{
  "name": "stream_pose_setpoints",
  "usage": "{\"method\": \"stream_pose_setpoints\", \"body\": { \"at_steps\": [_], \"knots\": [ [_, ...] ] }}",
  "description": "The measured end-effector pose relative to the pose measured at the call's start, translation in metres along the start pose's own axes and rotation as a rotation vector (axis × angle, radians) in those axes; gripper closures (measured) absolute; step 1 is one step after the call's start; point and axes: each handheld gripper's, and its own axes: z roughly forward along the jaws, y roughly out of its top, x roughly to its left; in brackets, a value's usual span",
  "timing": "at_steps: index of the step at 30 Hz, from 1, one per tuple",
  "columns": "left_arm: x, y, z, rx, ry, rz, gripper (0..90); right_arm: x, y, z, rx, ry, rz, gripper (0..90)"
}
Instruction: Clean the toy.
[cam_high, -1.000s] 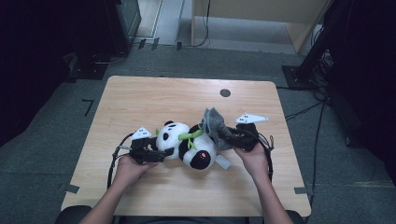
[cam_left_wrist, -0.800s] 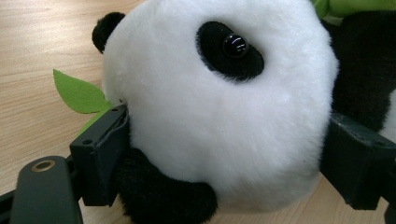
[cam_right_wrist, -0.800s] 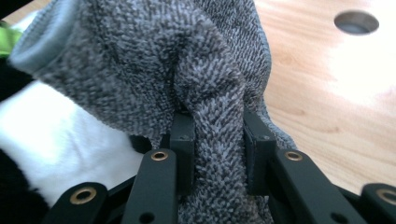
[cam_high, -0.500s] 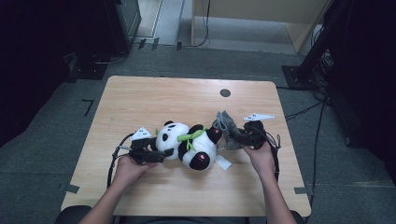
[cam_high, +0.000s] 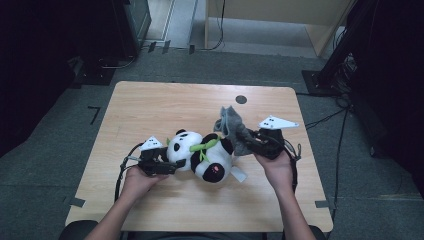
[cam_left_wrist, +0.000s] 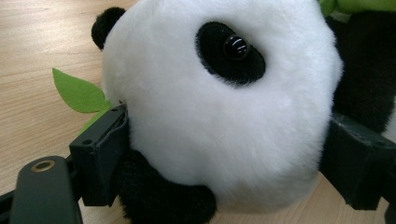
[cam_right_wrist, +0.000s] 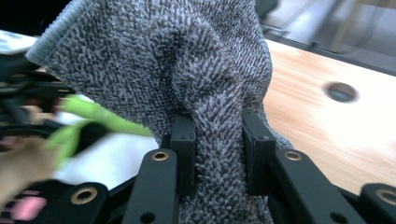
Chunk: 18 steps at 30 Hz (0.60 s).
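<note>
A black-and-white panda plush (cam_high: 205, 155) lies on the wooden table (cam_high: 165, 105) with a green leaf (cam_high: 202, 146) at its neck. My left gripper (cam_high: 172, 162) is shut on the panda's head (cam_left_wrist: 224, 116), one jaw pressing on each side of it (cam_left_wrist: 229, 158). At the panda's right side, my right gripper (cam_high: 245, 140) is shut on a grey knitted cloth (cam_high: 231, 125). In the right gripper view the cloth (cam_right_wrist: 177, 60) is pinched between the pads (cam_right_wrist: 217, 154) and bunches up above them.
A round cable hole (cam_high: 241, 99) sits near the table's far edge. A white tag (cam_high: 239, 174) sticks out below the panda. Dark cabinets and cables surround the table on a grey floor.
The right gripper has lifted the grey cloth a little, after swinging it out to the right and back. The left gripper and the panda's head have stayed put.
</note>
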Motion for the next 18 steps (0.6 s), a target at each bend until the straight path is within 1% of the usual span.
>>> {"method": "stream_pose_setpoints", "body": {
  "at_steps": [3, 4, 6, 9, 10, 12, 13, 15, 16, 18],
  "knots": [
    [0.0, 0.0, 0.0, 0.001, 0.001, 0.001, 13.2, 0.015, -0.002, 0.015, 0.018, 0.059, -0.012, 70.8],
    [0.0, 0.0, 0.0, 0.001, 0.002, 0.002, 13.2, 0.018, -0.004, 0.021, 0.032, 0.074, -0.021, 70.8],
    [0.0, 0.0, 0.0, 0.001, 0.0, -0.002, 13.2, 0.023, -0.009, 0.033, 0.062, 0.103, -0.018, 70.6],
    [0.0, 0.0, 0.0, 0.012, 0.003, 0.0, 13.3, 0.029, -0.018, 0.049, 0.12, 0.12, -0.035, 70.3],
    [0.0, 0.0, 0.0, 0.019, 0.005, -0.012, 13.4, 0.028, -0.02, 0.051, 0.124, 0.123, -0.039, 70.4],
    [0.0, 0.001, 0.0, 0.03, 0.006, -0.034, 13.5, 0.026, -0.024, 0.051, 0.113, 0.13, -0.034, 70.5],
    [0.0, 0.001, 0.0, 0.034, 0.007, -0.038, 13.6, 0.025, -0.025, 0.05, 0.116, 0.135, -0.026, 70.7],
    [-0.001, 0.001, 0.0, 0.04, 0.008, -0.041, 13.6, 0.025, -0.028, 0.047, 0.118, 0.133, -0.028, 71.1],
    [-0.001, 0.001, 0.0, 0.041, 0.008, -0.038, 13.6, 0.025, -0.031, 0.046, 0.115, 0.131, -0.039, 71.2],
    [-0.001, 0.001, 0.0, 0.042, 0.009, -0.036, 13.7, 0.025, -0.036, 0.044, 0.111, 0.126, -0.043, 71.4]
  ]
}}
